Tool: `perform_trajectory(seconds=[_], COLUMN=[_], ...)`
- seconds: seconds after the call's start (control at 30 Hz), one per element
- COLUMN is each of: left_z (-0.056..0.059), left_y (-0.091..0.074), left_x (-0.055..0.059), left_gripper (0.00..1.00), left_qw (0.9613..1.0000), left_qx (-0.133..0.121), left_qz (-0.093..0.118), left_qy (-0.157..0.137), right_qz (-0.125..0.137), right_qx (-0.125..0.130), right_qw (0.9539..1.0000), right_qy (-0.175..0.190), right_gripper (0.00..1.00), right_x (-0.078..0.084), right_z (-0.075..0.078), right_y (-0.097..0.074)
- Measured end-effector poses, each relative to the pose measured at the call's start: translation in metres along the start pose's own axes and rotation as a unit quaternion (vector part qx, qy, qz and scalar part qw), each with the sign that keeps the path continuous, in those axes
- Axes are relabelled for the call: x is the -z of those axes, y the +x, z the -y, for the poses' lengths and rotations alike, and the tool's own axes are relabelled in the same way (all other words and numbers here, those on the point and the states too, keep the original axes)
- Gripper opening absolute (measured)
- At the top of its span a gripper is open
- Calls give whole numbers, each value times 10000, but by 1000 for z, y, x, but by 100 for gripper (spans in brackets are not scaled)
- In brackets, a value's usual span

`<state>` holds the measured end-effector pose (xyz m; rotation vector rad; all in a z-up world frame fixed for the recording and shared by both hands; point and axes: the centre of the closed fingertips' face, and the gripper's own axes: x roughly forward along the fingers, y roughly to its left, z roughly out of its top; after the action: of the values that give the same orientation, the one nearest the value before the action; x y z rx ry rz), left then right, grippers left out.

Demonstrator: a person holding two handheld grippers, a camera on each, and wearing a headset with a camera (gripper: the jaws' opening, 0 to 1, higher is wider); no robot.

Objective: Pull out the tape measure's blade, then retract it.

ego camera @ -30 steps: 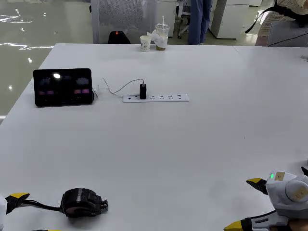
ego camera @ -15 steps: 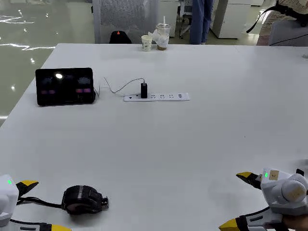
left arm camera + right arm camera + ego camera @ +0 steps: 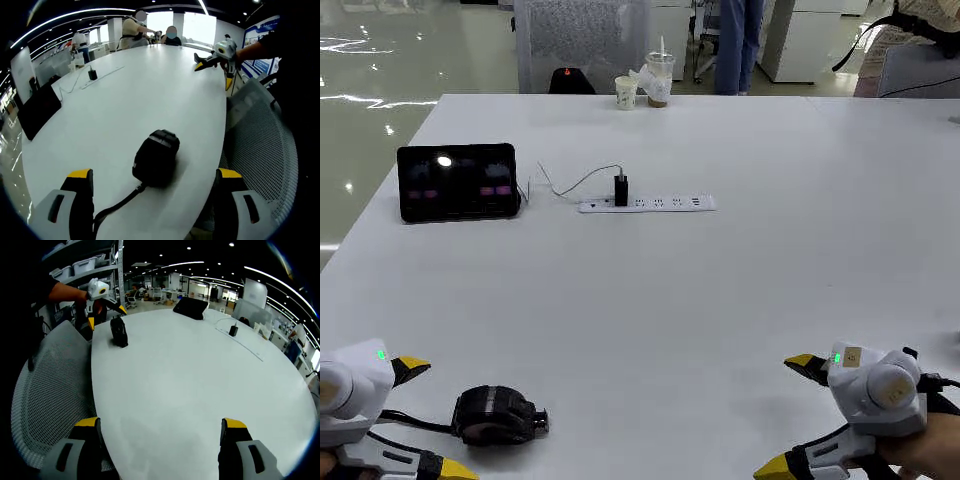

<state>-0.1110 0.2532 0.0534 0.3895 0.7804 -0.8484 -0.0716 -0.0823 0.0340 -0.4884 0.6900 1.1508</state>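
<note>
left claw [image 3: 432, 417] nearer tape measure [image 3: 498, 416] – jaws spread wide

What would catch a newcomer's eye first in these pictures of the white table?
First, the black tape measure lying near the front left edge of the big white table, with the open left gripper aimed at it. Next come the open right gripper at the front right and the dark tablet standing far left.

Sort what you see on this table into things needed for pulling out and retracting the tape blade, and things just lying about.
For the job: tape measure, left gripper, right gripper, both open.
Lying about: tablet, power strip, charger, paper cup, plastic drink cup.
</note>
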Motion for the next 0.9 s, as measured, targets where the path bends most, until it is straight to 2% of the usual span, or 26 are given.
perform_trajectory(seconds=[0.1, 0.13, 0.17, 0.2, 0.27, 0.37, 0.53, 0.67, 0.8, 0.9], left_z=[1, 1, 0, -2, 0, -1, -4, -3, -1, 0], left_y=[4, 4, 6, 10, 11, 11, 13, 15, 19, 22], left_x=[4, 10, 11, 9, 8, 3, -2, -7, -8, -9], left_gripper=[94, 89, 86, 88, 94, 91, 89, 86, 82, 76], left_qw=[9995, 9985, 9980, 9983, 9979, 9971, 9965, 9955, 9920, 9894], left_qx=[75, 139, 120, 139, 220, 229, 259, 309, 389, 436], left_qz=[-214, -441, -521, -450, -499, -517, -523, -572, -710, -800], left_qy=[204, 288, 349, 340, 348, 514, 593, 696, 972, 1134], right_qz=[5, 13, 20, 28, 40, 143, 215, 247, 276, 303], right_qx=[-88, -113, -120, -136, -175, -314, -461, -574, -674, -723], right_qw=[9999, 9999, 9998, 9998, 9997, 9993, 9982, 9969, 9955, 9943], right_qy=[-76, -110, -127, -144, -144, -156, -331, -473, -604, -723], right_gripper=[99, 99, 99, 99, 99, 99, 99, 99, 98, 89], right_x=[-5, -7, -9, -11, -14, -27, -43, -54, -65, -73], right_z=[-2, -3, -4, -3, -5, -12, -20, -27, -32, -35], right_y=[3, 5, 5, 7, 10, 15, 24, 32, 42, 50])
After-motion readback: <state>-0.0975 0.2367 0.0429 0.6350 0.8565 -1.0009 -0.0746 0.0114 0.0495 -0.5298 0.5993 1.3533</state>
